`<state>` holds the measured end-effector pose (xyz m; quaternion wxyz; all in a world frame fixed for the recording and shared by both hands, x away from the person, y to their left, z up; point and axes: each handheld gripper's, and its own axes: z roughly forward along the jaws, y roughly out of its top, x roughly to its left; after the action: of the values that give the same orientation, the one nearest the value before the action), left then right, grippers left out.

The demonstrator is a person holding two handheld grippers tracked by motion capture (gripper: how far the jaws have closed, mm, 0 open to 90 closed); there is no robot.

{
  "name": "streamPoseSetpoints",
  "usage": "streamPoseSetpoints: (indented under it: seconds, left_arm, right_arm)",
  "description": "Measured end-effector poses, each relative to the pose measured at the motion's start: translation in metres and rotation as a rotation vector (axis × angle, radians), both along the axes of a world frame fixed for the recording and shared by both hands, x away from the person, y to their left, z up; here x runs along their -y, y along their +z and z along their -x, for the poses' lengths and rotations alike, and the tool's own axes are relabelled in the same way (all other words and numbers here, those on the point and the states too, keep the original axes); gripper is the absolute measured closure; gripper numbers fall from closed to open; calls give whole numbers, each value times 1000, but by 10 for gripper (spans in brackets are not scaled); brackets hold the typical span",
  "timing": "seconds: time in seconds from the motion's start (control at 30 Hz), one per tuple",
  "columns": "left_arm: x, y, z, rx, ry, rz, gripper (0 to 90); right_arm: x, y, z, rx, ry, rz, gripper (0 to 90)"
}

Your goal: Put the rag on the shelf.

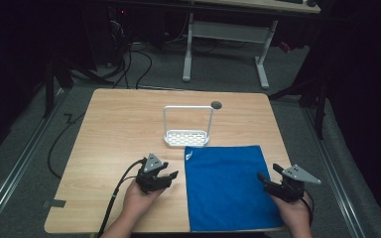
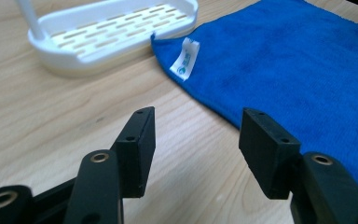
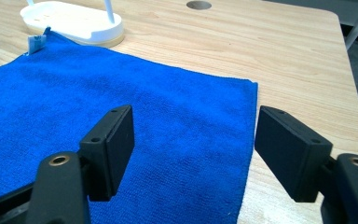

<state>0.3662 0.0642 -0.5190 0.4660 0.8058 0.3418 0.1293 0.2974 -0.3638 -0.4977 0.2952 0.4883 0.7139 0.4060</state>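
Note:
A blue cloth (image 1: 225, 186) lies flat on the wooden table (image 1: 124, 129), reaching its near edge. A small white label (image 2: 185, 59) sticks up at the cloth's far left corner. Behind it stands a white slotted rack (image 1: 187, 137) with a tall hoop handle. My left gripper (image 1: 166, 176) hovers open just left of the cloth's left edge, nothing between its jaws. My right gripper (image 1: 269, 173) sits open at the cloth's right edge (image 3: 249, 140), jaws straddling that edge without pressing on it. The cloth (image 2: 298, 70) and rack (image 2: 107, 35) lie ahead of the left jaws.
A round hole (image 1: 216, 104) is set in the tabletop behind the rack. Beyond the table stands a white desk frame (image 1: 225, 37) with cables on the grey floor. A cable (image 1: 116, 191) trails from the left gripper.

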Motion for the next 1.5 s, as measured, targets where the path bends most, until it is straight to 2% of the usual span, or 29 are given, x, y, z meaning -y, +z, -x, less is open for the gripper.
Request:
streamPoseSetpoints:
  seconds: [0.07,0.17,0.2,0.23,0.27,0.3,0.4,0.43,0.5,0.53,0.73,0.77,0.87,0.9,1.03,1.1,1.2,1.33,1.37,1.4,1.5]
  left_arm:
    - [2,1,-1,3,-1,-5,463]
    - [18,3,-7,4,-7,-6,467]
    - [18,3,-7,4,-7,-6,468]
    - [27,3,-12,12,-4,-15,468]
    - [27,3,-12,12,-4,-15,467]
    - [35,2,-20,11,3,-23,466]
    - [40,1,-26,4,10,-19,468]
    - [46,0,-32,11,22,-30,470]
    - [47,0,-35,11,24,-33,473]
    - [52,-2,-42,1,37,-36,477]
    - [58,-4,-57,-5,80,-39,517]
    - [60,-6,-61,-17,91,-41,552]
    - [61,-8,-64,-26,114,-49,611]
    - [61,-8,-65,-23,127,-39,611]
    - [62,-9,-64,-13,152,-58,665]
    - [60,-8,-62,0,159,-42,658]
    - [51,-8,-60,2,169,39,652]
    - [47,-7,-57,11,163,71,673]
    - [45,-6,-57,20,165,93,680]
    - [42,-6,-58,1,176,111,693]
    - [40,-7,-59,-7,184,118,722]
  right_arm:
    - [0,0,0,0,2,0,279]
    - [1,-1,0,0,10,9,286]
    - [1,-1,0,0,10,9,286]
    - [1,0,-1,-4,14,11,290]
    - [1,0,-1,-4,14,11,290]
    - [1,1,-1,-3,14,9,290]
    - [1,1,-1,-2,14,9,290]
    - [2,1,0,-5,15,8,291]
    - [2,1,0,-6,16,8,291]
    - [2,0,0,-5,16,8,291]
    - [3,1,0,-8,16,4,295]
    - [3,1,0,-9,17,5,296]
    - [2,0,0,-8,19,5,297]
    - [2,0,0,-9,19,4,298]
    - [1,-1,-2,-15,26,9,301]
    - [1,0,-1,-17,25,7,302]
    - [0,0,-1,-13,29,10,304]
    - [0,-1,0,-15,28,11,305]
    - [0,-1,0,-15,29,9,306]
    - [-1,-1,0,-16,28,9,307]
    - [-1,-1,0,-13,31,12,308]
